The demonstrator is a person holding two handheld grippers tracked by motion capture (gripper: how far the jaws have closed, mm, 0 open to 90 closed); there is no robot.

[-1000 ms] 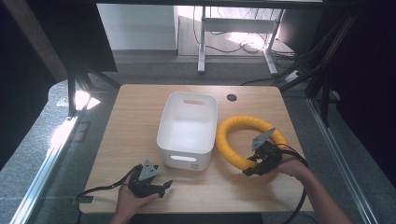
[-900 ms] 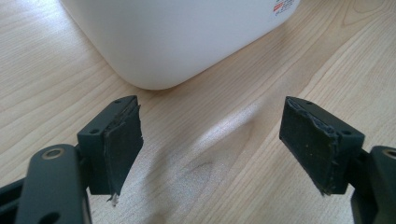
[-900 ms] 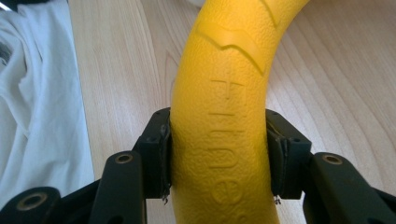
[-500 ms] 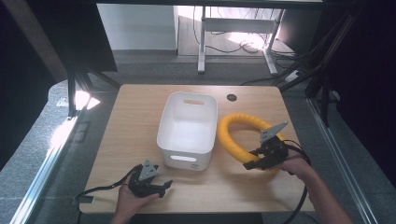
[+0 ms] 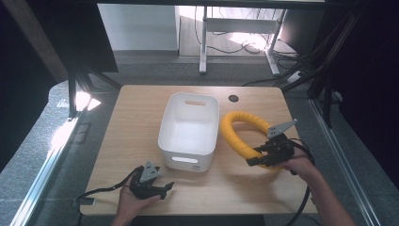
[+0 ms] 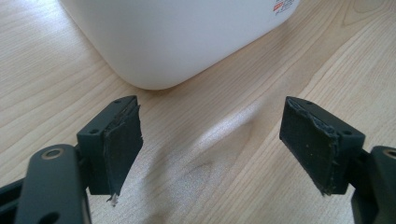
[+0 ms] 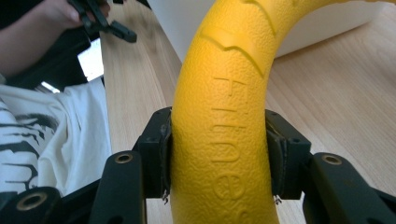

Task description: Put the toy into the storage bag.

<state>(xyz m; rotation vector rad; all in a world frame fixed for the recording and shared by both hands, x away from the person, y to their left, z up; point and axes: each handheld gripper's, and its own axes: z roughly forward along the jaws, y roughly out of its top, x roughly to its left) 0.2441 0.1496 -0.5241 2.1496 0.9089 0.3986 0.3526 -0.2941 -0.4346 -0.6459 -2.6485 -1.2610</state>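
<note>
Your right tongs [image 7: 219, 158] grip the yellow ring [image 5: 242, 129]; your left tongs [image 6: 215, 149] gape empty.

The ring lies on the bench [image 5: 136, 122] at the white tub's [image 5: 190, 127] 3 o'clock, just beside it, and your right tongs clamp its near arc from both sides, over the raised lettering. Your left tongs sit at the tub's 7 o'clock, low over the wood, pointing at its near corner without touching it.
</note>
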